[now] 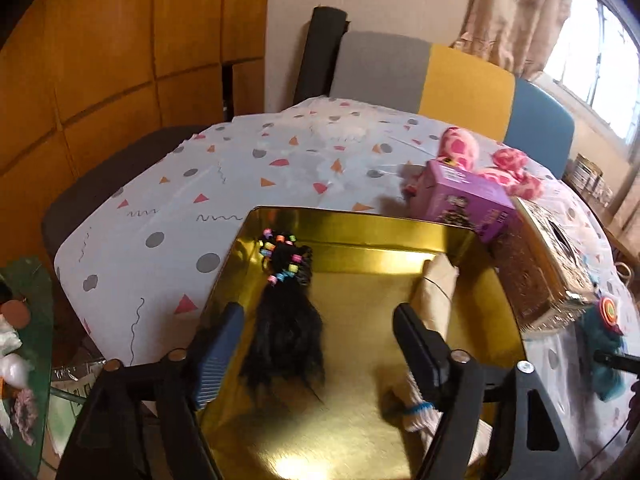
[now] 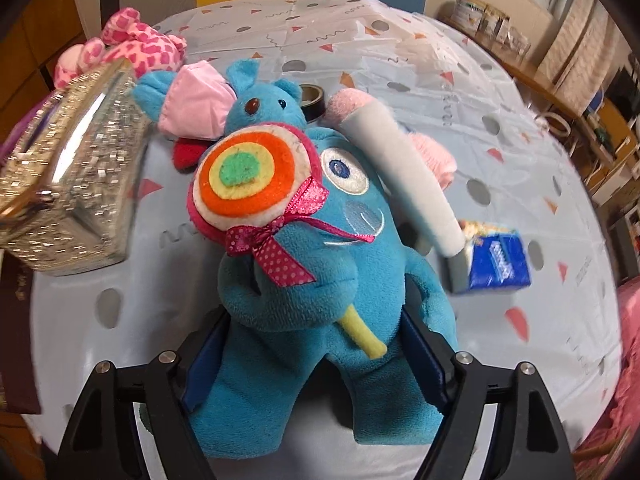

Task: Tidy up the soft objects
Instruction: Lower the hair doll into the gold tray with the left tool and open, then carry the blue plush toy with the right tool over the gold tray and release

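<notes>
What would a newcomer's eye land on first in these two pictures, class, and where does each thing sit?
The blue plush toy hugging a bright lollipop fills the right wrist view, lying on the patterned tablecloth between the right gripper fingers. In the left view, a shiny gold tin holds a black hairpiece with coloured beads.

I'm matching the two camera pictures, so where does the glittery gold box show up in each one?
Left wrist view: glittery gold box at the right, beside the gold tin.
Right wrist view: glittery gold box at the left edge.
Shared landmark: pink spotted plush just behind it.
</notes>
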A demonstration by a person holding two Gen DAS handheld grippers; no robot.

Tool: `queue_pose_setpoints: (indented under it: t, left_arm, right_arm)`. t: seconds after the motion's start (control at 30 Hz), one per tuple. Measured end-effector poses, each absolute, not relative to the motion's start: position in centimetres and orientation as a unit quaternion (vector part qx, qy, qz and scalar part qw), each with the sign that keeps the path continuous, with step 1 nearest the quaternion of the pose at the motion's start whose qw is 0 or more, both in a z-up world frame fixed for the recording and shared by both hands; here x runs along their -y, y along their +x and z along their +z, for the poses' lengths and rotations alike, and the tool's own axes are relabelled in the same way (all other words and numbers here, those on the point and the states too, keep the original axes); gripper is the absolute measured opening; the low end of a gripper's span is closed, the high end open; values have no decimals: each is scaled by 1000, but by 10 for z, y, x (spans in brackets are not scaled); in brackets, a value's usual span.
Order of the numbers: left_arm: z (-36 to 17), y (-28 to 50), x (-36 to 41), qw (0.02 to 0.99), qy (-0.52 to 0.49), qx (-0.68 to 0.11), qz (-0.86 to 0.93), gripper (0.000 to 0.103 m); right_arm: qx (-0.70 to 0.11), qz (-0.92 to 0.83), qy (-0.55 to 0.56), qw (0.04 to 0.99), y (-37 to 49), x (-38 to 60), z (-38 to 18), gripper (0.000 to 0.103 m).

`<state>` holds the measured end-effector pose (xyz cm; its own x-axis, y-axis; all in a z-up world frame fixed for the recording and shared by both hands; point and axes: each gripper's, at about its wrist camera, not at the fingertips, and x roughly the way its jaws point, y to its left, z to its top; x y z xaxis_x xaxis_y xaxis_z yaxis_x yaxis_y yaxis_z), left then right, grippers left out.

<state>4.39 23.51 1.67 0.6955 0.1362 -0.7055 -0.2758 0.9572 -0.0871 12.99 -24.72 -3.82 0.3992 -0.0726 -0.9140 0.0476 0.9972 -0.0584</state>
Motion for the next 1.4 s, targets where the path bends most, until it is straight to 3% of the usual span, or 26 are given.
queue_pose_setpoints:
  t: [0.7, 1.07, 1.4]
  left_arm:
    - [18, 29, -202, 920, -90, -374, 74, 83]
    - [20, 26, -220, 918, -103, -371, 92, 83]
    - [19, 13, -265, 910, -131, -369, 134, 83]
  right_arm:
    - [-511, 116, 212, 825, 28, 231, -2, 73]
    - [-423, 247, 136, 861, 27, 141, 94, 74]
    - [-479, 305, 28, 823, 95, -27, 62, 74]
